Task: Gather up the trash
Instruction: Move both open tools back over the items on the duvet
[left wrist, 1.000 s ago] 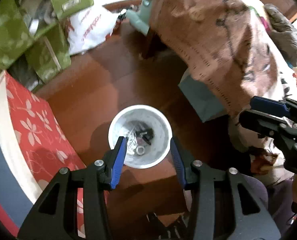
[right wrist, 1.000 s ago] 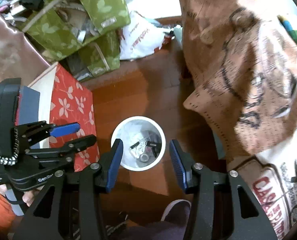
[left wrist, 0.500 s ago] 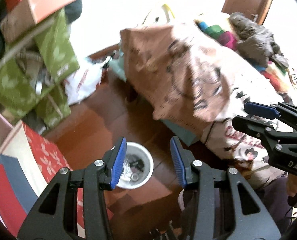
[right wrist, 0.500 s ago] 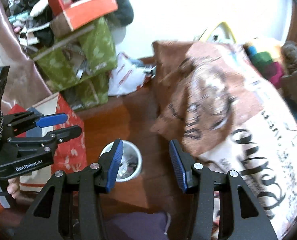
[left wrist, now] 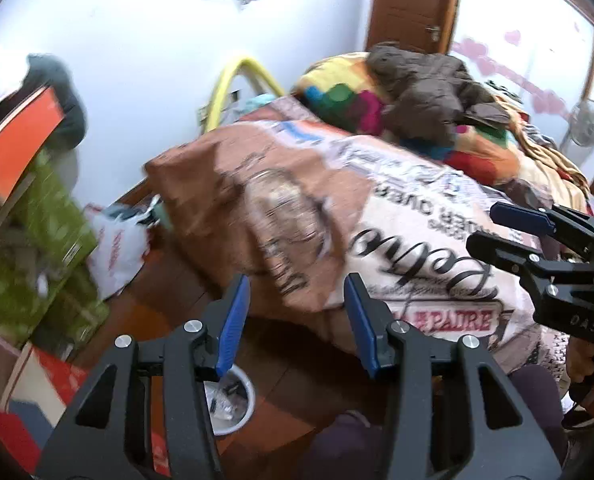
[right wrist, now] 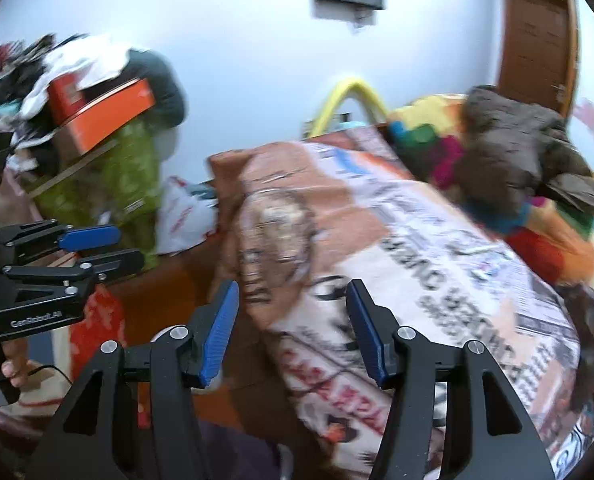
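Fingers of both the left gripper [left wrist: 297, 320] and right gripper [right wrist: 293, 332] are widening, empty, lifting from the bin [left wrist: 233, 400] toward the bed [left wrist: 417, 220] for more trash.

Pretty cluttered bedroom: plain white wall [left wrist: 145, 32], brown wooden door [left wrist: 413, 4] in the corner, reddish wood floor [left wrist: 169, 288]. Bed [left wrist: 397, 216] buried under printed blankets, bright window [left wrist: 529, 52] with pink hearts on the right.
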The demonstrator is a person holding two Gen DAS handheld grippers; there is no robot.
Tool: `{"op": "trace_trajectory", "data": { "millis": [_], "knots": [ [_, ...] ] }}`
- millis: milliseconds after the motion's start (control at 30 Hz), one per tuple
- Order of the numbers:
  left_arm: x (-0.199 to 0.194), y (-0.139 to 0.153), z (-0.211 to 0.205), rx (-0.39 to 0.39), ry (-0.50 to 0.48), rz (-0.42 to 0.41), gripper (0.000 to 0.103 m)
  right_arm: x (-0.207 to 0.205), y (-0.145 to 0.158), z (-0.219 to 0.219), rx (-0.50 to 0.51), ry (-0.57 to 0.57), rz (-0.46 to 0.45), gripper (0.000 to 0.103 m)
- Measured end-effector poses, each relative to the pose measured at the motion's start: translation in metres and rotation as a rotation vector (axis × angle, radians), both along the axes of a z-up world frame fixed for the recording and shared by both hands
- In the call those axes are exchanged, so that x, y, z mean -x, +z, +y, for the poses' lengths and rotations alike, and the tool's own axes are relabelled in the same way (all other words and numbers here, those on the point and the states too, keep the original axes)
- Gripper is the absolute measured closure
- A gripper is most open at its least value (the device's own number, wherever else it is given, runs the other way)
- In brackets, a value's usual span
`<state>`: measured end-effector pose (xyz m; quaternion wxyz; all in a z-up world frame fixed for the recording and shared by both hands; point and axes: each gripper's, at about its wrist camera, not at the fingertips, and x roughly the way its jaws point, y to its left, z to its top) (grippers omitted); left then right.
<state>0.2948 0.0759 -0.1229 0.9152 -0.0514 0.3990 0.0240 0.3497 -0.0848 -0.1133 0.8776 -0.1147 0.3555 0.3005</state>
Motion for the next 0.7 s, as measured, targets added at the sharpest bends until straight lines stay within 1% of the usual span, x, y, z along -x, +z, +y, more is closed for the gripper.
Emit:
{"op": "trace_trajectory", "data": {
  "millis": [133,267,500,600,700],
  "knots": [
    [-0.036,0.004,-0.034,-0.015,-0.067,-0.016,0.054,-0.024,0.001,-0.039,0.009,-0.101,-0.016,0.050],
    [-0.071,0.000,-0.060,0.012,-0.129,0.000,0.054,-0.049,-0.002,-0.080,0.014,-0.239,-0.036,0.050],
    [-0.123,-0.013,-0.102,0.054,-0.220,0.012,0.054,-0.101,-0.018,-0.155,-0.023,-0.439,0.042,0.050],
    [-0.143,-0.020,-0.114,0.066,-0.242,0.018,0.054,-0.116,-0.024,-0.173,-0.027,-0.505,0.058,0.050],
    [-0.163,-0.030,-0.125,0.078,-0.263,0.019,0.054,-0.136,-0.030,-0.183,-0.049,-0.546,0.079,0.050]
  ]
}}
